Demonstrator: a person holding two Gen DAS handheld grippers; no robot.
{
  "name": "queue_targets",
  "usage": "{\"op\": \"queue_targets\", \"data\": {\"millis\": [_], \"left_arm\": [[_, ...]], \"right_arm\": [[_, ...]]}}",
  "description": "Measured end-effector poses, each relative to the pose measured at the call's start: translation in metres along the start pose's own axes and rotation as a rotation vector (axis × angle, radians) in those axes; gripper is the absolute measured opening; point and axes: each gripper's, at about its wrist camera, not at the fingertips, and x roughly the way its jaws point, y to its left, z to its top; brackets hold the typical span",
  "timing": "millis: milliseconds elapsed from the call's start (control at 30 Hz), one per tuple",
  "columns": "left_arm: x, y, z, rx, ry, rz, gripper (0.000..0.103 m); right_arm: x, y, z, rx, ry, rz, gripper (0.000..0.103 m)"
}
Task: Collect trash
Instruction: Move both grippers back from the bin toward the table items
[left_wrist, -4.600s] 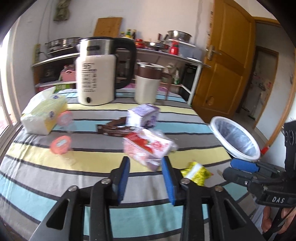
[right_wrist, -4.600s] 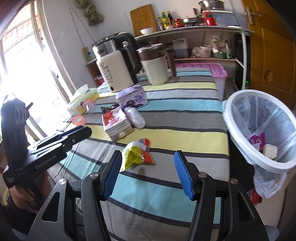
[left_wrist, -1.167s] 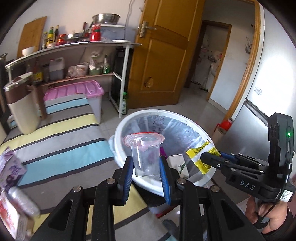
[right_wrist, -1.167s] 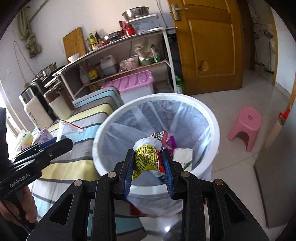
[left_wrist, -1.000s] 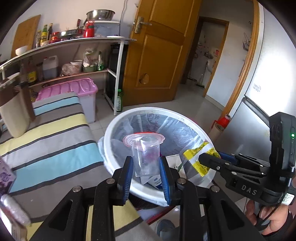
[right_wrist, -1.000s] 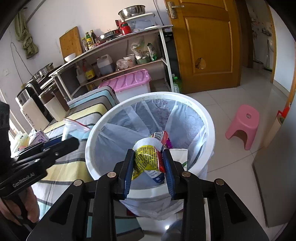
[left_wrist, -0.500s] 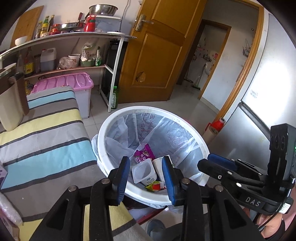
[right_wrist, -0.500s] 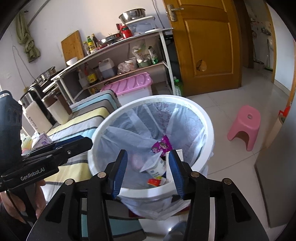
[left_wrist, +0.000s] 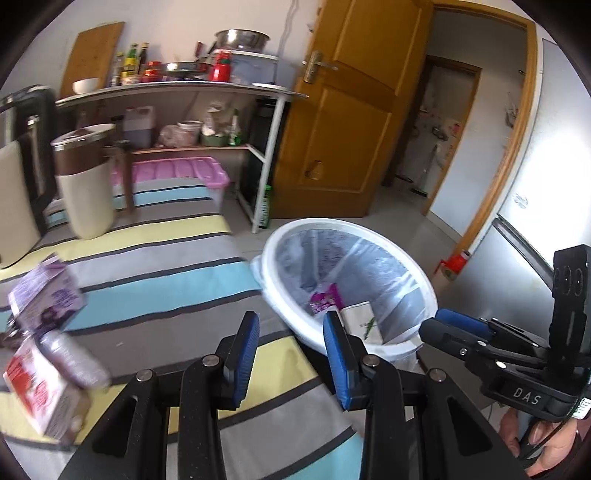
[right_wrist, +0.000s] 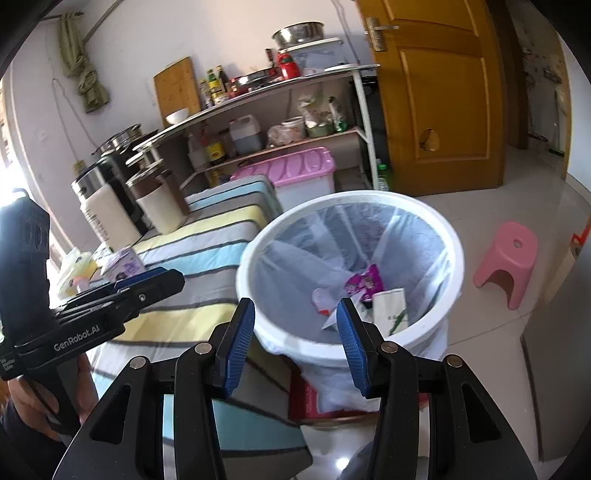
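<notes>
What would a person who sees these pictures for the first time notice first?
Probably the white trash bin lined with a clear bag, standing on the floor beside the striped table, with a purple wrapper and other trash inside. Next, both the left gripper and the right gripper are open and empty. Cartons remain at the table's left.

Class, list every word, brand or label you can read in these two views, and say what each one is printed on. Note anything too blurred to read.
"DAS": on the right gripper body, seen from the left wrist view.
"GenRobot.AI": on the left gripper body, seen from the right wrist view.
Purple carton, red-and-white carton, white kettle label, wrappers in the bin: print too blurred or small to read.
</notes>
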Motion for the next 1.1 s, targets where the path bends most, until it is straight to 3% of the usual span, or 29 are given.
{"op": "queue_targets", "data": {"millis": [500,833,1100], "left_arm": [[-0.056,0.051,-0.032,-0.091,-0.03,0.144,0.036],[-0.083,0.088,-0.043,-0.183,-0.093,0.301,0.051],[-0.075,0.114,-0.053,-0.22,-0.054,0.37,0.053]], "right_arm": [[-0.002,0.054,-0.012,-0.087,0.026,0.104,0.048],[0.005,0.075,-0.014,-0.12,0.036,0.139,0.053],[0.011,0.083,-0.013,-0.136,0.042,0.161,0.053]]}}
